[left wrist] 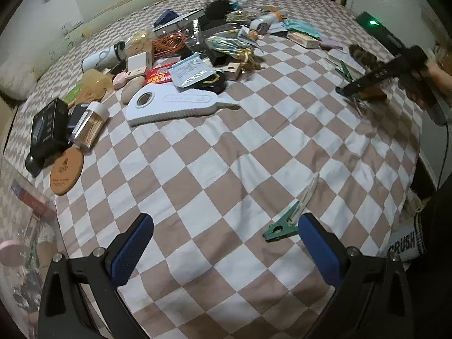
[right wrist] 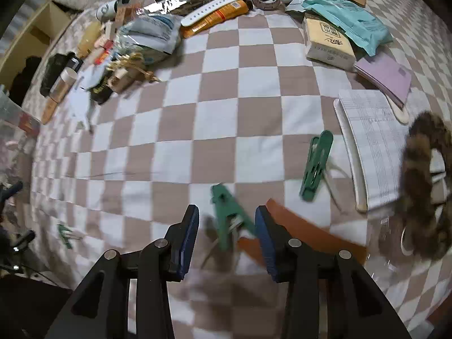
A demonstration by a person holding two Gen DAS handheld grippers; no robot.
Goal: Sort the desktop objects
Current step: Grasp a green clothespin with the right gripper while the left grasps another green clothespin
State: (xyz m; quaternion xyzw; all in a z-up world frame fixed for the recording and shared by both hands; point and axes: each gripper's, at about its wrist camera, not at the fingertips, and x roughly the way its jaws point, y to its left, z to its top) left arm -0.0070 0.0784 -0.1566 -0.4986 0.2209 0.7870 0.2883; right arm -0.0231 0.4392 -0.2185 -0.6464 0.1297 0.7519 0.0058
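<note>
Green clip (right wrist: 228, 217) right up close in the right wrist view, lying on the checkered bed cover (right wrist: 214, 118) between the blue pads of the right hand-held gripper (right wrist: 226, 234), which gapes moderately wide and grips nothing. Blurry there, so can't tell whether a pad touches the clip. Just beside it, partly behind the right pad, a flat orange-brown piece (right wrist: 305, 226). A bit farther out and to the right, a second green clip (right wrist: 316, 166), next to a white lined notepad (right wrist: 370, 144). Furry brown scrunchie (right wrist: 423, 186) at the far right edge, purple notebook (right wrist: 387, 76) and a tissue pack (right wrist: 327, 39) beyond the notepad.

Left hand-held gripper (left wrist: 226, 243) spread wide over bare cover, empty. Another green clip (left wrist: 282, 226) just beside its right pad, clamped on something clear and thin, hard to say what. Up the bed, well apart from the pads, the big clutter pile: white paddle-shaped plastic thing (left wrist: 175, 104), jar of toothpicks (left wrist: 90, 124), black box (left wrist: 48, 127), round cork coaster (left wrist: 66, 172), coil of orange cable (left wrist: 169, 42), white bottle (left wrist: 101, 56). Right hand-held gripper also visible from this side, at the right edge.
</note>
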